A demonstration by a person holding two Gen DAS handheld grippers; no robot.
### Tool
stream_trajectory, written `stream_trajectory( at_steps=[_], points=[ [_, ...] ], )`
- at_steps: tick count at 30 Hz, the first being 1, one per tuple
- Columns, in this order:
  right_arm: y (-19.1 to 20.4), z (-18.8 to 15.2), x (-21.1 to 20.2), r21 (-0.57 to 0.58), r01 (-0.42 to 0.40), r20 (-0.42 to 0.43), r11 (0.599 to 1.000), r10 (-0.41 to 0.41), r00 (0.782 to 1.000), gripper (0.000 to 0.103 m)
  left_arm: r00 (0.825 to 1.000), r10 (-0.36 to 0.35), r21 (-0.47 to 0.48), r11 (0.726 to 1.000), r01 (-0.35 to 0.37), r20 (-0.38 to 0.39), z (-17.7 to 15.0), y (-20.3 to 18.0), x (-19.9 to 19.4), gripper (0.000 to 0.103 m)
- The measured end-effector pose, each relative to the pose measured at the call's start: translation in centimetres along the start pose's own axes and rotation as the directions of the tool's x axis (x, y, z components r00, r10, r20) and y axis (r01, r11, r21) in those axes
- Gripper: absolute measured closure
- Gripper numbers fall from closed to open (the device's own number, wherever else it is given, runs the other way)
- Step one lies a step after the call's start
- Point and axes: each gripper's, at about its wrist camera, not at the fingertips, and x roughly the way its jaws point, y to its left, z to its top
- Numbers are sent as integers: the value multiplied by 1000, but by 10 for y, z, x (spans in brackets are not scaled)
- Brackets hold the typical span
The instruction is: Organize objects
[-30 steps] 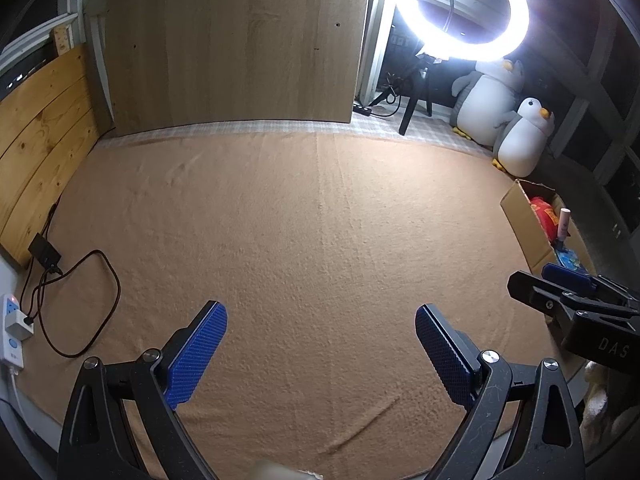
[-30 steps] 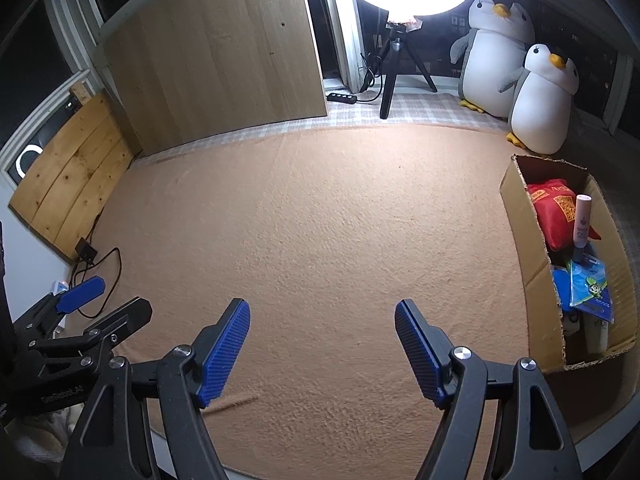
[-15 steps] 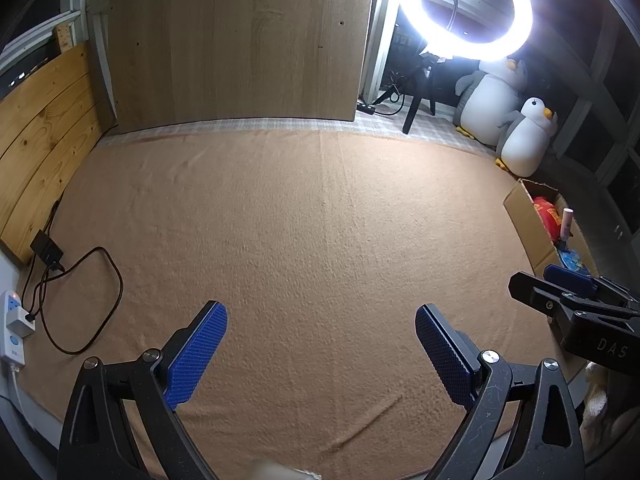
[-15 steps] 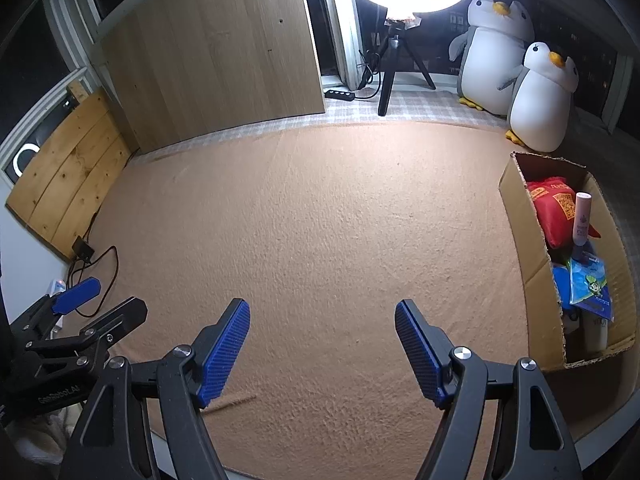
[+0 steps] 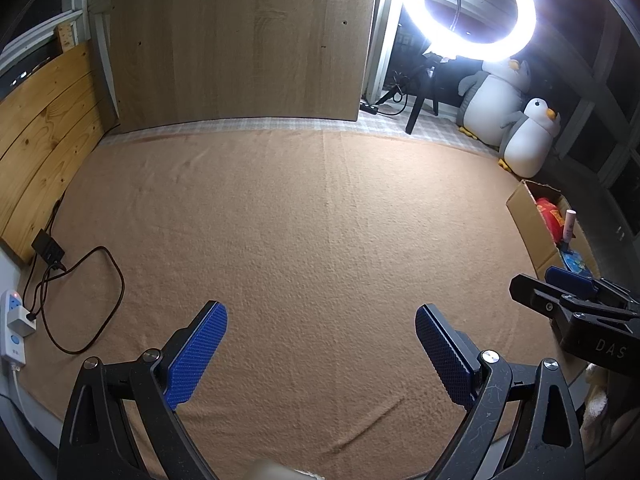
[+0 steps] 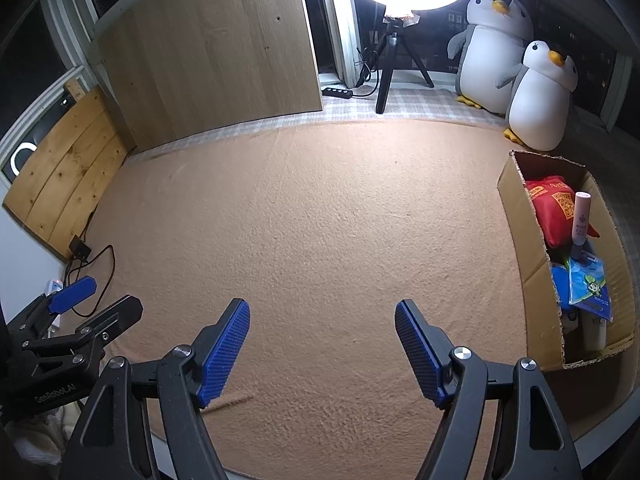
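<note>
A cardboard box (image 6: pixel 524 248) stands at the right edge of the tan blanket (image 6: pixel 320 220). It holds a red packet (image 6: pixel 554 208), a pink tube (image 6: pixel 582 218), a blue packet (image 6: pixel 590 286) and a white bottle (image 6: pixel 596 330). The box also shows in the left wrist view (image 5: pixel 532 224). My left gripper (image 5: pixel 320 344) is open and empty above the blanket. My right gripper (image 6: pixel 322 340) is open and empty, to the left of the box. Each gripper shows in the other's view: the right one (image 5: pixel 568 296), the left one (image 6: pixel 72 304).
Two plush penguins (image 6: pixel 520 76) sit at the back right beside a ring light on a tripod (image 6: pixel 394 52). Wooden boards (image 6: pixel 208 52) lean at the back and left. A power strip and black cable (image 5: pixel 60 288) lie at the blanket's left edge.
Both views have shifted slightly; the scene has slid a little, and both grippers stay open and empty.
</note>
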Motion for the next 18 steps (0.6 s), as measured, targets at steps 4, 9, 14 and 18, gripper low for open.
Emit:
stream_trajectory(
  at_steps=[4, 9, 14, 18],
  points=[
    [0, 1, 1, -1, 1, -4, 1000, -1, 1000, 31, 1000, 3, -3, 1000, -3, 0, 0, 1, 1, 6],
    [0, 1, 3, -1, 1, -9, 1000, -1, 1000, 31, 1000, 4, -6, 1000, -4, -5, 0, 2, 2, 6],
    [0, 1, 6, -2, 4, -19, 1000, -4, 1000, 31, 1000, 7, -10, 1000, -7, -7, 0, 2, 2, 6],
    [0, 1, 8, -6, 6, -24, 1000, -6, 1000, 31, 1000, 5, -15, 1000, -5, -12, 1, 3, 5, 6]
  ],
)
